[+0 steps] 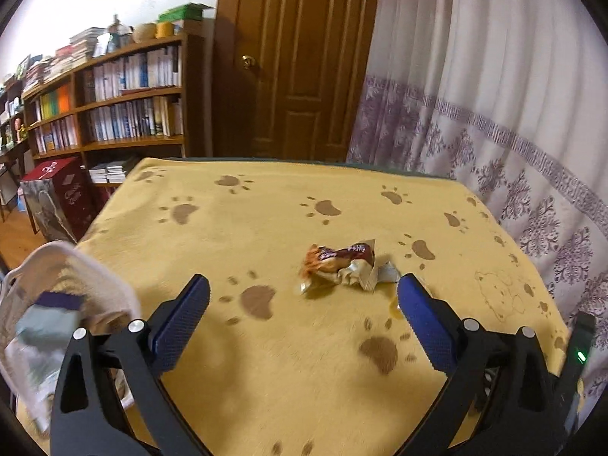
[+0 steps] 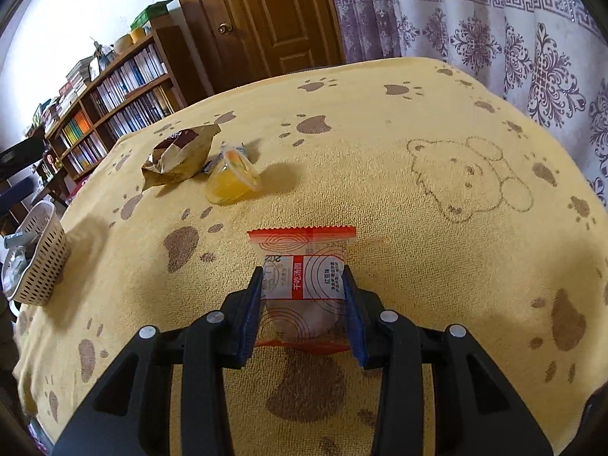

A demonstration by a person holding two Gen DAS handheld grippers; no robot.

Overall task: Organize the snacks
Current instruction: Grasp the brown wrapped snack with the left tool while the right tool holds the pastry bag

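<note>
My right gripper (image 2: 303, 279) is shut on a clear snack packet with red edges (image 2: 304, 266), held just above the yellow cloth. Beyond it to the left lie a brown-and-gold crumpled wrapper snack (image 2: 178, 154) and an orange jelly cup (image 2: 231, 180) tipped on its side. In the left wrist view my left gripper (image 1: 304, 285) is open, its blue pads wide apart, with the same crumpled snack (image 1: 340, 264) lying just past the fingertips. A perforated beige basket (image 2: 40, 262) holding some packets stands at the table's left edge; it appears blurred as the basket (image 1: 95, 277) beside my left finger.
The yellow paw-print cloth (image 2: 380, 121) covers the whole table. A curtain (image 1: 494, 114) hangs along the right side and back. A brown door (image 1: 300, 57) and bookshelves (image 1: 125, 95) stand behind the table. A dark red box (image 1: 60, 193) sits on the floor at left.
</note>
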